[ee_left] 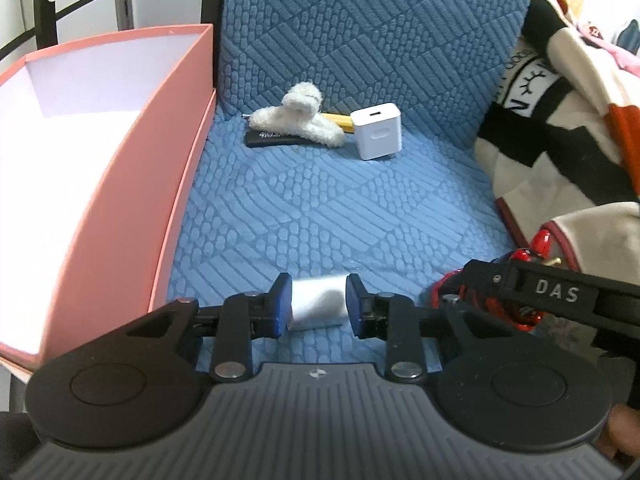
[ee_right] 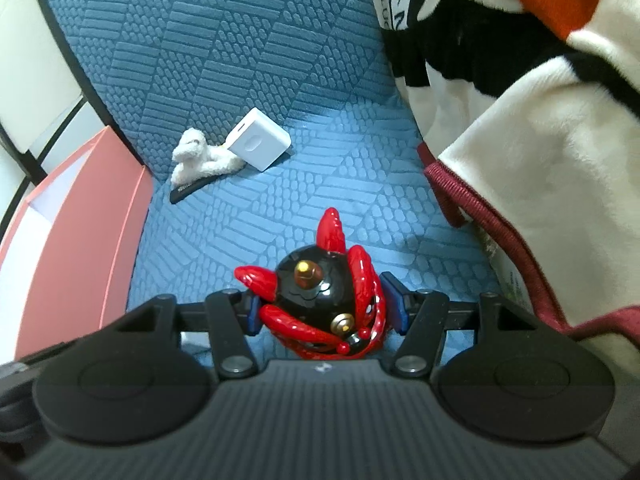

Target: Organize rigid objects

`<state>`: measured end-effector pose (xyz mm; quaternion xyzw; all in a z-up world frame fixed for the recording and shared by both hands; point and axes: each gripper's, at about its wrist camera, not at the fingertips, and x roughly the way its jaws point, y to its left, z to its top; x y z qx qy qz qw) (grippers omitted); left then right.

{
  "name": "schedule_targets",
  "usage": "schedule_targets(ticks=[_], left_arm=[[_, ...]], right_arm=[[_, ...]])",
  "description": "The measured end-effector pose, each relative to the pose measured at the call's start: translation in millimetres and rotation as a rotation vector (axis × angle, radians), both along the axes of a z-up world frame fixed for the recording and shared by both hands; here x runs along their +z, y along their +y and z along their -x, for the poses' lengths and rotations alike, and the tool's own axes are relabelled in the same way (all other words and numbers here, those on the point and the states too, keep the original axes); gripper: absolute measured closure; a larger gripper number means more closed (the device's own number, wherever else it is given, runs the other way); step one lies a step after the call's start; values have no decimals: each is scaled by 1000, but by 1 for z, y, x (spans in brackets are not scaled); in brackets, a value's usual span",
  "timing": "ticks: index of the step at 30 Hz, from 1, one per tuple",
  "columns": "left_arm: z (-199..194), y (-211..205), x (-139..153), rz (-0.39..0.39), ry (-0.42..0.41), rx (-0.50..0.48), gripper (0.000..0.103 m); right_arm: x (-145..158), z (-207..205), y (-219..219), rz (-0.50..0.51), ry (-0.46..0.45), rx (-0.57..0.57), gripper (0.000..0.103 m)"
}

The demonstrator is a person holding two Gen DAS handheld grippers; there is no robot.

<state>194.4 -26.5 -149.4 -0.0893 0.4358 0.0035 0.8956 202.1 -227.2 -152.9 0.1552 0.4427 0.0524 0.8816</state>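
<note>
My left gripper is shut on a small silver-white cylinder, held low over the blue quilted seat. My right gripper is shut on a black and red toy figure with red spikes; that toy and gripper also show at the right of the left wrist view. At the seat's back lie a white fluffy hair claw, a black flat item, a yellow stick and a white charger cube. An open pink box with a white inside stands on the left.
A cream, black and orange blanket with a dark red hem is heaped on the right of the seat. The blue backrest rises behind the objects. The pink box also shows at the left of the right wrist view.
</note>
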Motion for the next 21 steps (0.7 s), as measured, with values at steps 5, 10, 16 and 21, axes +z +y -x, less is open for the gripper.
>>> schedule_targets(ticks=[5,10,16,21], left_arm=[[9,1,-1,-19,3,-21,72],[12,-1,-8,-31,-10,-33,72],[17,-6,-14,-66,-39,-36,61],[14,-6,-19,-67,-56,-43,55]], right_arm=[[9,10,-2,36,-2,10,42],[8,22,-3,45,3,3,42],[-1,24,4,30,18,-6,42],[-1,23,7,46,13,0,42]])
